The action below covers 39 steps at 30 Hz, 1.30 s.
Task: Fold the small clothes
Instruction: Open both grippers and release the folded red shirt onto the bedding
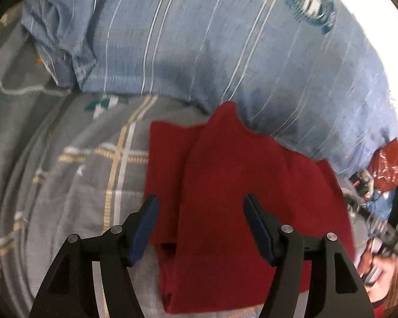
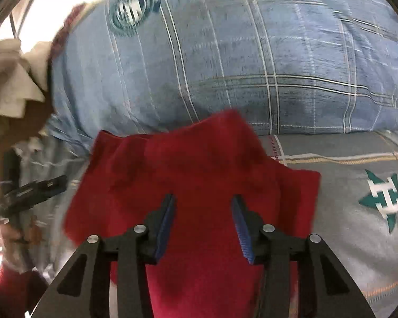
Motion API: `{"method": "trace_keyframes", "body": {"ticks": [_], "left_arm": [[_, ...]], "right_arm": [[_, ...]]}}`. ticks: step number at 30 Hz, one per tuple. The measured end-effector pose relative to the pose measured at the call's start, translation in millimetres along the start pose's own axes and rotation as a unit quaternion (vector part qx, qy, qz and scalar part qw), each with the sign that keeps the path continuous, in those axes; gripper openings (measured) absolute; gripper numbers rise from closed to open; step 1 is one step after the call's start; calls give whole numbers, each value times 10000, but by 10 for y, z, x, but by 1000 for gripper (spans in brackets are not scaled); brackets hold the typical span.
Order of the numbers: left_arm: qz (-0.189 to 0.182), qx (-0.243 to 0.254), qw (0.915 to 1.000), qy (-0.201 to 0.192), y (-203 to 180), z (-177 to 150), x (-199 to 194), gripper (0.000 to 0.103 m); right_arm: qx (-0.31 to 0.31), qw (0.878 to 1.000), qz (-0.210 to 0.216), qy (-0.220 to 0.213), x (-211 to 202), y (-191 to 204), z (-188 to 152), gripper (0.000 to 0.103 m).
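A small red garment (image 1: 233, 198) lies on a grey checked bedsheet (image 1: 66, 172), partly folded, with one layer lapped over another. My left gripper (image 1: 200, 206) is open and empty, its jaws spread just above the garment's near part. In the right wrist view the same red garment (image 2: 193, 175) lies under my right gripper (image 2: 203, 206), which is open and empty with its blue pads apart over the cloth. The right gripper also shows at the right edge of the left wrist view (image 1: 384, 228). The left gripper shows at the left edge of the right wrist view (image 2: 31, 188).
A large blue striped pillow (image 1: 212, 39) with a round emblem lies just behind the garment; it also shows in the right wrist view (image 2: 238, 53). The grey sheet (image 2: 358, 185) carries a teal star. White crumpled cloth (image 2: 10, 79) lies at far left.
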<state>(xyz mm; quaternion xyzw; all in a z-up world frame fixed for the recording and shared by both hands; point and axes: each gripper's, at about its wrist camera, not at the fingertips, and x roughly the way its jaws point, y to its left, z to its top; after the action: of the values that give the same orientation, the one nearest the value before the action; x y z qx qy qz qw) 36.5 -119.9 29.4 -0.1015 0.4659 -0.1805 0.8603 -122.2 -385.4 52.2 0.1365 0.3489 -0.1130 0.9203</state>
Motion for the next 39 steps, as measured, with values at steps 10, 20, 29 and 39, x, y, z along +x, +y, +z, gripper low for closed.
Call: {"method": "trace_keyframes", "body": {"ticks": [10, 20, 29, 39], "left_arm": [[354, 542, 9979, 12, -12, -41, 270, 66], [631, 16, 9979, -113, 99, -182, -9, 66], [857, 42, 9960, -235, -30, -471, -424, 67], [871, 25, 9962, -66, 115, -488, -254, 71]], "right_arm": [[525, 9912, -1008, 678, 690, -431, 303, 62], [24, 9971, -708, 265, -405, -179, -464, 56], [-882, 9896, -1067, 390, -568, 222, -749, 42], [-1253, 9915, -49, 352, -21, 1306, -341, 51]]}}
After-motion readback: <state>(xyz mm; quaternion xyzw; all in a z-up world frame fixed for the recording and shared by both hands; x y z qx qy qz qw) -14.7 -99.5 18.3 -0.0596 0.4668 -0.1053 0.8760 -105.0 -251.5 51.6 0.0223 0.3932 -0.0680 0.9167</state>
